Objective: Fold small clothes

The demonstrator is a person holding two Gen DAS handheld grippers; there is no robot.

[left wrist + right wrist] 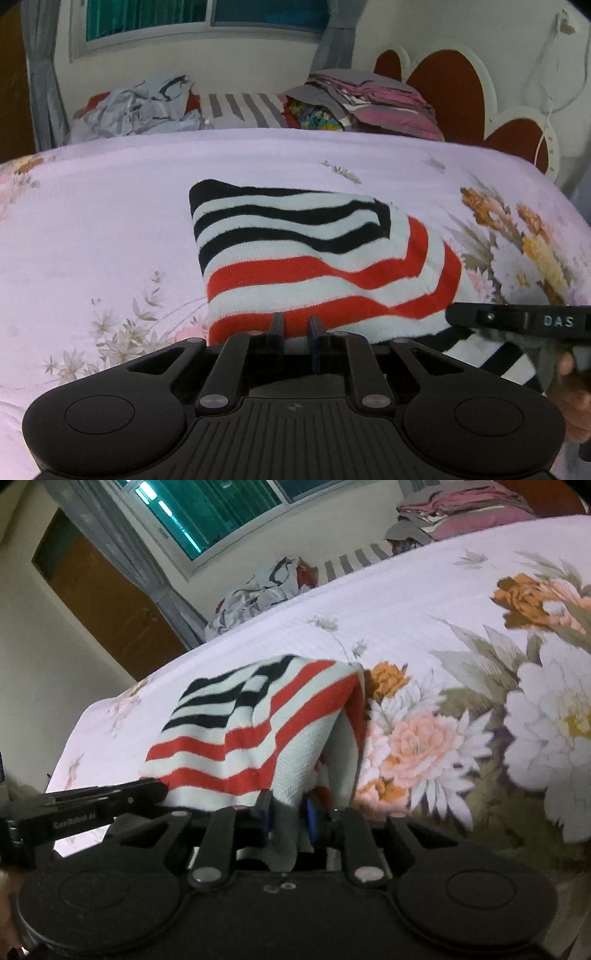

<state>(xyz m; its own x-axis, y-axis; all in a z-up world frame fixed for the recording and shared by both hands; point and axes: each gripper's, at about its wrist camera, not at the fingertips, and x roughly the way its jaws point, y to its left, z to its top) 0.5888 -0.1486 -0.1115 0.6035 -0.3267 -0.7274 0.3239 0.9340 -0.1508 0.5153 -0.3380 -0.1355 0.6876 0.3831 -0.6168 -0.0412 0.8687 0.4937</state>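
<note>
both grippers hold the near edge of the striped garment: left gripper with jaws closed on its red hem, right gripper with jaws pinching white cloth. it lies folded near the middle of the floral bed. at the bed's far edge are a crumpled grey pile and stacked clothes.

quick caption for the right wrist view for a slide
Right gripper pinches the near edge of a striped garment on a floral bedsheet, with the left gripper alongside.
</note>
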